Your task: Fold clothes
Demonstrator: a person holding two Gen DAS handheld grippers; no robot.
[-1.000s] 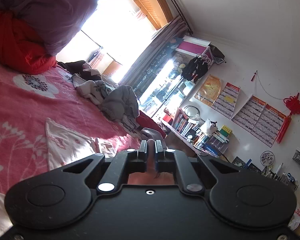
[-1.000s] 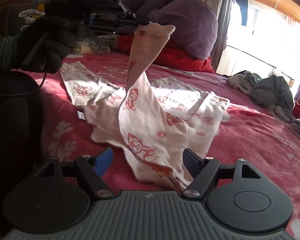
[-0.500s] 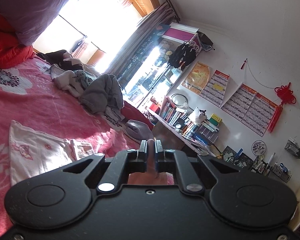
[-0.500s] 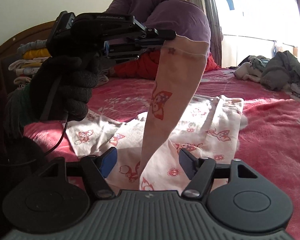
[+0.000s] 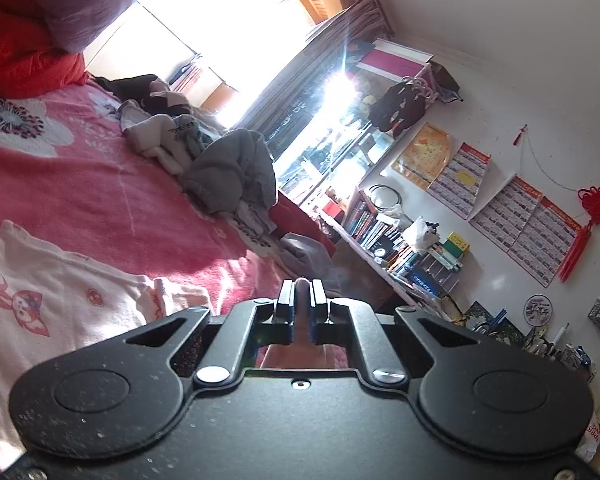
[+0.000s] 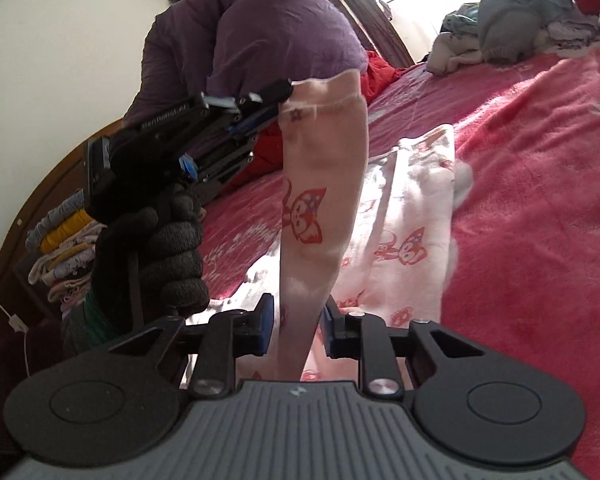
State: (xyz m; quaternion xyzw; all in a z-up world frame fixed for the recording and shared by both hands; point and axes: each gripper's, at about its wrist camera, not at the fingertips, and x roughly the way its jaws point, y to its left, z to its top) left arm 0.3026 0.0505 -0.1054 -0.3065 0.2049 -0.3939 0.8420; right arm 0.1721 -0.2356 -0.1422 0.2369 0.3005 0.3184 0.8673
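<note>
left gripper (image 6: 286, 94): clamped on the cuff of the fox-print pyjama leg (image 6: 320, 208), lifted off the pink blanket (image 6: 540, 200).
right gripper (image 6: 296, 322): jaws just closing around the hanging leg, pads not yet pressing.
risk: you pinch one layer only, fold skews.

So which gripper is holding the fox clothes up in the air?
The left gripper, the black one in the gloved hand. It pinches the top cuff of the pink fox garment. The right gripper only straddles the hanging leg, jaws just closing, not yet pressing.

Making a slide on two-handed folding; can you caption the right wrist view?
Left gripper lifts a pink fox-print garment's leg off the red blanket while the right gripper closes around its lower part.
</note>
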